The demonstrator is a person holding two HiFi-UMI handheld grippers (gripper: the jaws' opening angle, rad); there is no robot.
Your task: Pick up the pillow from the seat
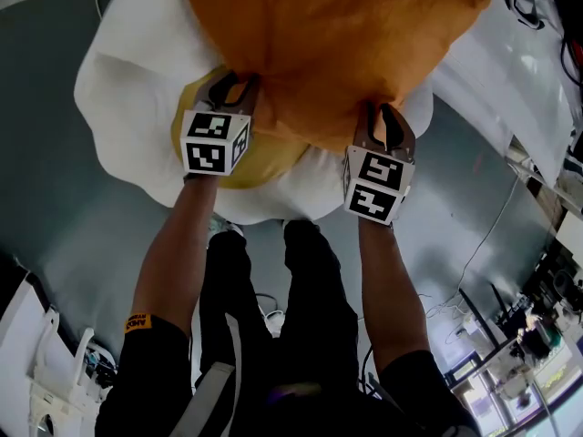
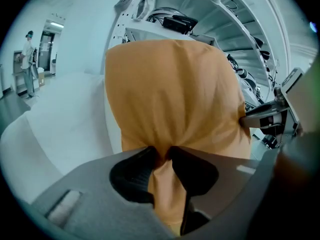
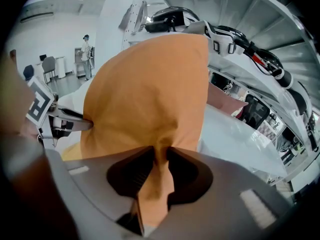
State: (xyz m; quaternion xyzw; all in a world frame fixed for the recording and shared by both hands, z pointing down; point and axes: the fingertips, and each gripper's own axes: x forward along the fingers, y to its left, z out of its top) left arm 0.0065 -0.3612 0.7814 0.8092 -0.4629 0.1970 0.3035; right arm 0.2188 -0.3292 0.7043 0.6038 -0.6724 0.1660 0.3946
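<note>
An orange pillow (image 1: pixel 337 53) sits on a white seat (image 1: pixel 118 107), partly covering a yellow cushion (image 1: pixel 264 157), with grey floor (image 1: pixel 55 208) all around. The left tool (image 1: pixel 235 85) and the right tool (image 1: pixel 383 116) each pinch a fold of fabric at the pillow's near edge, the 2 grips well apart. Beyond the seat rise white shelves (image 2: pixel 200 14) draped with cables. A person (image 2: pixel 27 59) stands far off.

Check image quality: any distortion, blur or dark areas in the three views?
Head view: sharp, bright on the pillow, the person's dark clothing nearly black. Left gripper view: heavy fisheye, black corners, curved shelving, soft foreground. Right gripper view: same fisheye; dark blur at left edge.
</note>
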